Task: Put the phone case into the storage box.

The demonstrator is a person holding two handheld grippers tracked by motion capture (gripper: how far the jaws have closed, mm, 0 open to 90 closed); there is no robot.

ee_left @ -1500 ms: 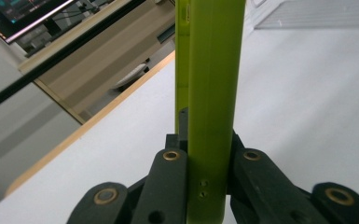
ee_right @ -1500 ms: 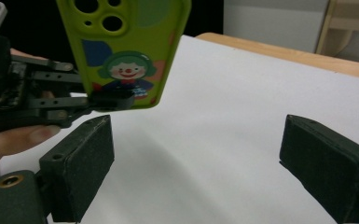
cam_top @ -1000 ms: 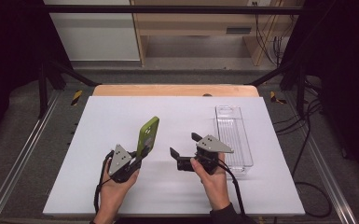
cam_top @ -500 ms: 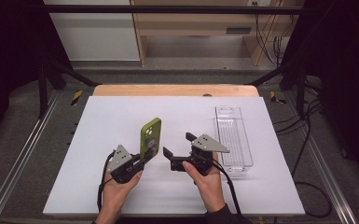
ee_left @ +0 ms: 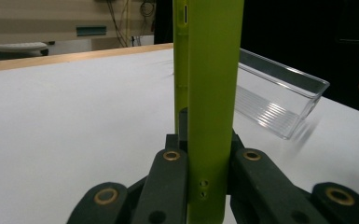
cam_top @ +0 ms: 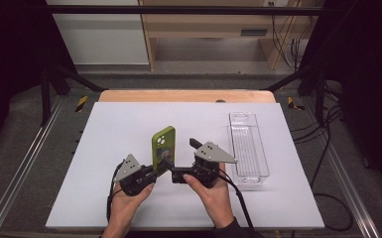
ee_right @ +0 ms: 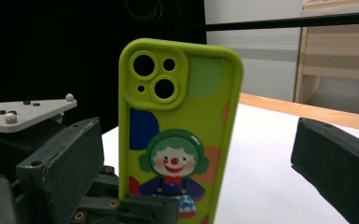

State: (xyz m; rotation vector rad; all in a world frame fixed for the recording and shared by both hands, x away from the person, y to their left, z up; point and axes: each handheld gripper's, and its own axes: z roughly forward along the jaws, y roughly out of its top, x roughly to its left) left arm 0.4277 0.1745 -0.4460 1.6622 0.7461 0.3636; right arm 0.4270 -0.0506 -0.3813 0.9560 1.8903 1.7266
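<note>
A lime-green phone case (cam_top: pixel 164 146) with a clown picture on its back (ee_right: pixel 182 130) stands upright above the white table top (cam_top: pixel 104 148). My left gripper (cam_top: pixel 158 168) is shut on the case's lower end, with its jaws pressed against both faces (ee_left: pixel 204 158). My right gripper (cam_top: pixel 179 153) is open just right of the case and faces its back. Its jaws have just been opening. In the right gripper view the case stands between the two wide-spread pads (ee_right: pixel 198 158), and neither pad touches it.
A clear plastic tray (cam_top: pixel 248 146) lies lengthwise on the right side of the table, and it also appears behind the case (ee_left: pixel 279 98). A wooden strip runs along the far edge of the table. Metal rails and cables flank the table.
The case has gone from tilted to upright in the left gripper. The right gripper has moved left toward the case, and its jaws have spread wider.
</note>
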